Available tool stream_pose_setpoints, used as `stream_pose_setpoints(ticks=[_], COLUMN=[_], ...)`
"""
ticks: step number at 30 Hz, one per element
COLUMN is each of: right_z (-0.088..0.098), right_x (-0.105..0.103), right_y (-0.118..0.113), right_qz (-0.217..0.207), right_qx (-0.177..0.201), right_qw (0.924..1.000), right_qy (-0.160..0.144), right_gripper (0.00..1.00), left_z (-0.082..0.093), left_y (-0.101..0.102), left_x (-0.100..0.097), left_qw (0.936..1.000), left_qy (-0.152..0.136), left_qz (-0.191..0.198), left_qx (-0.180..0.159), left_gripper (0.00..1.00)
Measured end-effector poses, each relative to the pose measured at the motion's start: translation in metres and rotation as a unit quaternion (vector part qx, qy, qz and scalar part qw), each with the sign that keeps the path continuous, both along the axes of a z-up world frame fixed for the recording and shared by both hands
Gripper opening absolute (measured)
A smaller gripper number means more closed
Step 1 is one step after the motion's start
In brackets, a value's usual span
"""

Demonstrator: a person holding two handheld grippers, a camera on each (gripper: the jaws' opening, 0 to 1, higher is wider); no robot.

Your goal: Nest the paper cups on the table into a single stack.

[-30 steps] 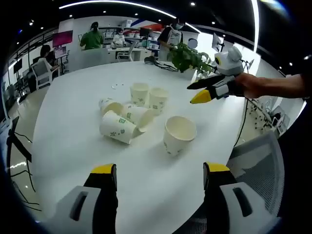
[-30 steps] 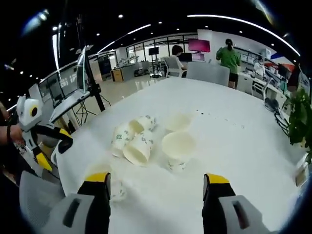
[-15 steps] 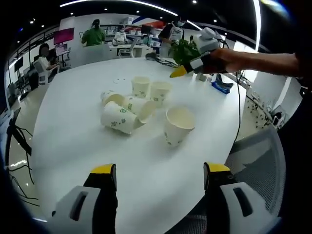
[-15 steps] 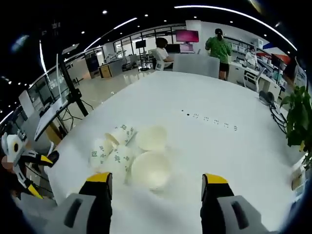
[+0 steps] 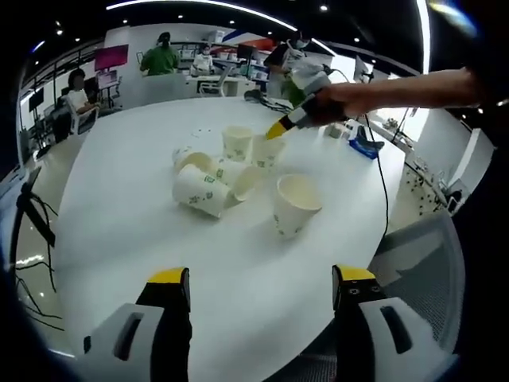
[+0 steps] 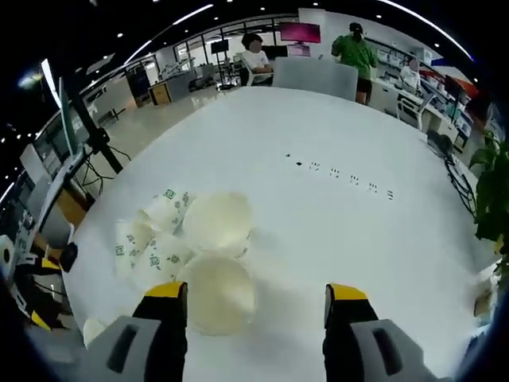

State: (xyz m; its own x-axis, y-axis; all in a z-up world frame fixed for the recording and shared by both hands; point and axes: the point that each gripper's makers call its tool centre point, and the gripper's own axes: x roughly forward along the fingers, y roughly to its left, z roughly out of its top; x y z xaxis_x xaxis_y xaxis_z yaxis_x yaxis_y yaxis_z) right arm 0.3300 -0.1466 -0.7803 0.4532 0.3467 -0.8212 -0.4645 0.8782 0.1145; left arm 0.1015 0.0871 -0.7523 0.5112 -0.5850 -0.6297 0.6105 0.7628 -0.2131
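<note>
While over cluster of white green-printed paper cups [image 5: 238,171] at middle of round white worktop [image 5: 119,231], right tongs [image 6: 256,306] spread, empty, above upright cup [image 6: 216,294]. Straddle rim squarely, clamp lightly, avoid crushing. Left tongs [image 5: 260,290] likewise spread, empty, well back.

The round glossy bench [image 5: 111,207] is plain white. The cream-white paper cups [image 5: 231,171] carry small green leaf prints and a green logo patch on their sides; their insides are plain pale cream [image 6: 216,219]. Both grippers' fingers [image 5: 171,306] are black with yellow tips over grey bodies, as are the fingers [image 6: 169,318] in the right gripper view. At 12 o'clock, a person wears a green top [image 6: 355,54] near a magenta screen [image 6: 300,32].
</note>
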Motion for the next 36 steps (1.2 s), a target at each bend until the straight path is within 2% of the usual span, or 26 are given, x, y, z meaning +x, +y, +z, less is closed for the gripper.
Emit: stream_pose_setpoints(ticks=[5, 9, 12, 17, 20, 21, 22, 24, 27, 34, 36], right_z=[-0.012, -0.028, -0.036, -0.045, -0.058, -0.063, -0.059, -0.053, -0.053, -0.058, -0.060], right_x=[-0.002, 0.009, 0.004, 0.002, 0.004, 0.003, -0.004, 0.001, -0.001, 0.003, 0.002], right_y=[0.002, 0.008, 0.006, 0.006, 0.006, 0.006, 0.007, 0.007, 0.004, 0.000, 0.000], right_qz=[0.004, 0.003, 0.017, 0.025, 0.032, 0.036, 0.041, 0.018, 0.026, 0.057, 0.060], right_qx=[-0.013, -0.015, -0.037, -0.054, -0.069, -0.072, -0.065, -0.052, -0.068, -0.103, -0.105], right_qw=[0.9996, 0.9988, 0.9967, 0.9946, 0.9927, 0.9918, 0.9904, 0.9928, 0.9917, 0.9884, 0.9877], right_qy=[0.026, 0.047, 0.071, 0.085, 0.094, 0.099, 0.115, 0.106, 0.107, 0.097, 0.099], right_gripper=[0.68, 0.65, 0.62, 0.48, 0.44, 0.42, 0.40, 0.38, 0.34, 0.09, 0.07], left_z=[-0.001, -0.003, -0.003, -0.006, -0.008, -0.009, -0.009, -0.011, -0.014, -0.013, -0.013], left_y=[0.001, 0.003, 0.004, 0.009, 0.011, 0.011, 0.012, 0.012, 0.013, 0.011, 0.012], left_x=[-0.007, -0.010, -0.011, -0.011, -0.011, -0.011, -0.011, -0.012, -0.014, -0.013, -0.013], left_qw=[1.0000, 0.9999, 0.9999, 0.9998, 0.9997, 0.9997, 0.9997, 0.9996, 0.9996, 0.9997, 0.9997], left_qy=[0.006, 0.010, 0.011, 0.014, 0.016, 0.017, 0.017, 0.020, 0.023, 0.023, 0.022], left_qz=[0.003, 0.007, 0.010, 0.014, 0.017, 0.017, 0.017, 0.018, 0.017, 0.012, 0.011], left_qx=[0.001, 0.001, 0.000, -0.001, -0.001, -0.001, -0.001, -0.003, -0.001, -0.003, -0.004], left_gripper=[0.70, 0.70, 0.70, 0.70, 0.70, 0.70, 0.70, 0.69, 0.69, 0.68, 0.68])
